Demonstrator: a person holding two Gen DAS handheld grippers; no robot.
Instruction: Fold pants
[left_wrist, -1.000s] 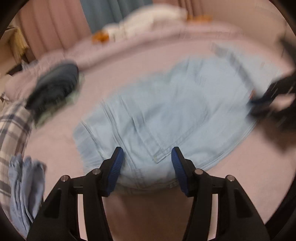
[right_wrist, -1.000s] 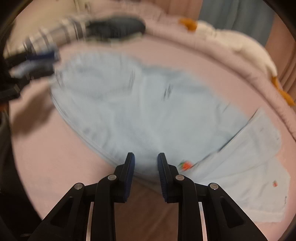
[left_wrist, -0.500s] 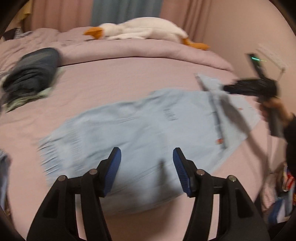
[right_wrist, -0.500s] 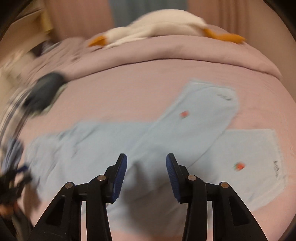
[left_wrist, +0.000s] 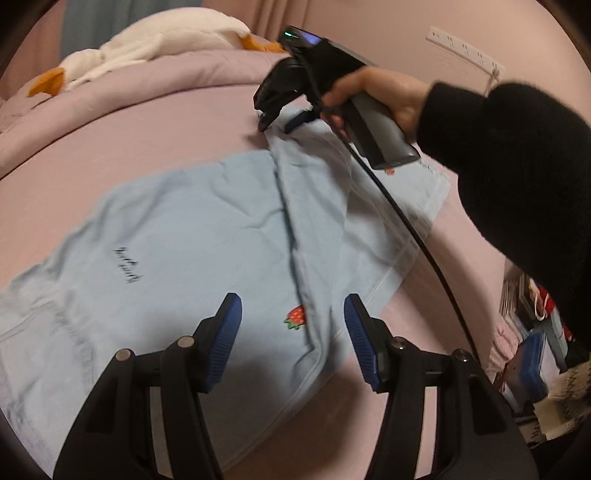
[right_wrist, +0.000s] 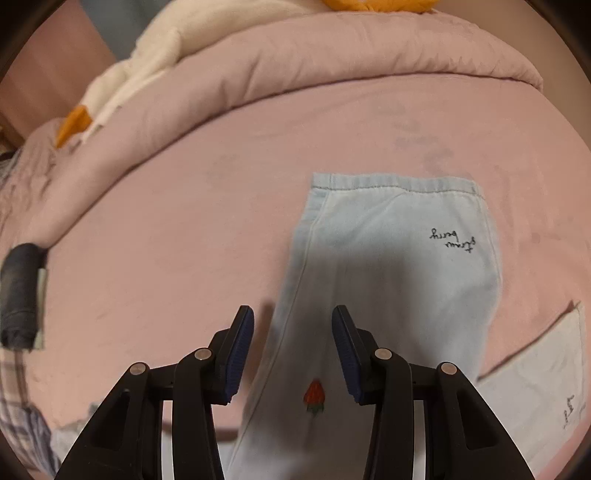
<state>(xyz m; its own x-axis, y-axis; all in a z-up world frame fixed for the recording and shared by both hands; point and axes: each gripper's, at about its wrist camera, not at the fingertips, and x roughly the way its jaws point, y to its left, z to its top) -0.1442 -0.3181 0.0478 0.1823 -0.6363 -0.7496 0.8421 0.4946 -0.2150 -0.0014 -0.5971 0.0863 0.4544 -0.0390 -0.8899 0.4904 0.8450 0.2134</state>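
Observation:
Light blue pants with small strawberry prints lie flat on the pink bed, legs crossed near the hems. My left gripper is open and empty, low over the near leg by a strawberry. My right gripper is open and empty above the far leg, whose hem lies ahead. In the left wrist view the right gripper hovers at the far leg's end, held by a hand in a black sleeve.
A pink duvet with a white plush goose lies along the bed's far side. Dark folded clothes and a plaid garment sit at the left. Clutter stands on the floor beyond the bed's right edge.
Both grippers have swung from the waist end of the pants toward the leg ends. The right gripper has opened wider and now sits over the far leg.

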